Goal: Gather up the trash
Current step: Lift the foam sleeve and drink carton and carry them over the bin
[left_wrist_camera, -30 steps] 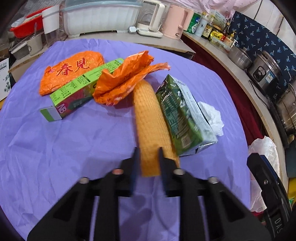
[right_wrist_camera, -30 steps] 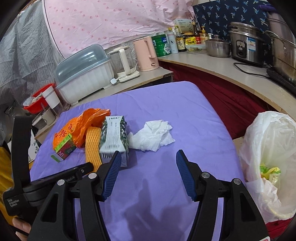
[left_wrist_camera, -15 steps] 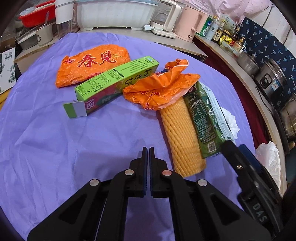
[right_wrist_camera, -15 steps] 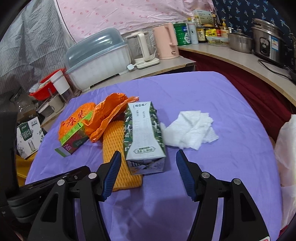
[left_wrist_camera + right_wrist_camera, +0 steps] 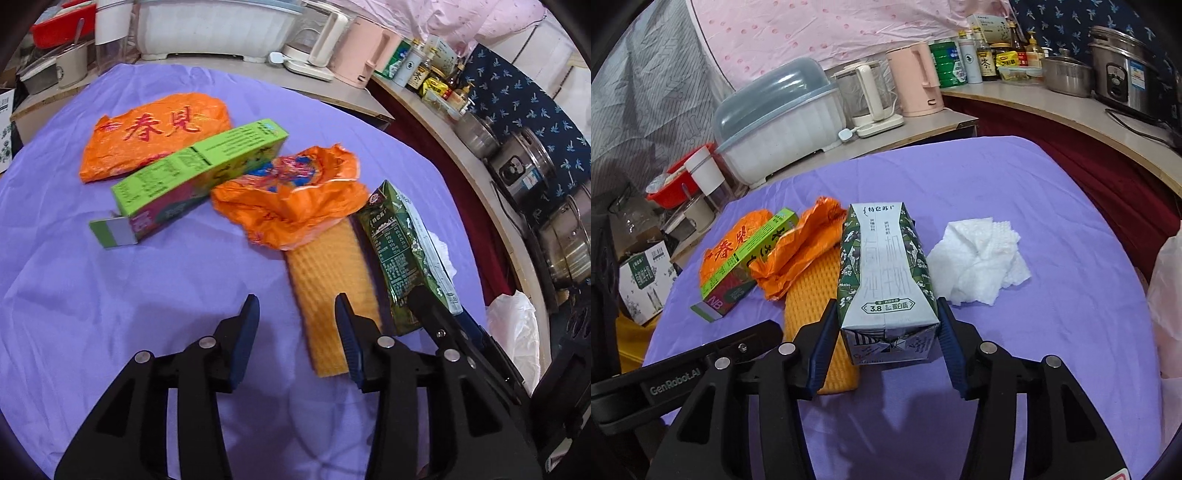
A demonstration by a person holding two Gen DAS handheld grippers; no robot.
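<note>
In the left wrist view, the left gripper (image 5: pixel 295 328) was seen with its jaws opening and nothing between them, only purple cloth (image 5: pixel 110 295) below. The yellow foam net (image 5: pixel 328 280) lay just beside its right finger, partly under the crumpled orange wrapper (image 5: pixel 291 206); it was judged soft, light and easily crushed, best pinched across its near free end. The green carton (image 5: pixel 402 254) lay touching the net on its right, its near end hidden behind the other tool. The far end of the net was covered by the wrapper, and the picture was blurred there.

In the right wrist view, the right gripper (image 5: pixel 886 332) was seen closing around the near end of the green carton (image 5: pixel 886 273), which lay on the cloth; whether the pads already pressed its sides could not be told. The carton was judged light, probably empty, fairly stiff but dentable, and well taken across its narrow sides. The white tissue (image 5: pixel 979 258) lay just beside it. The bag at the right edge was cut off
</note>
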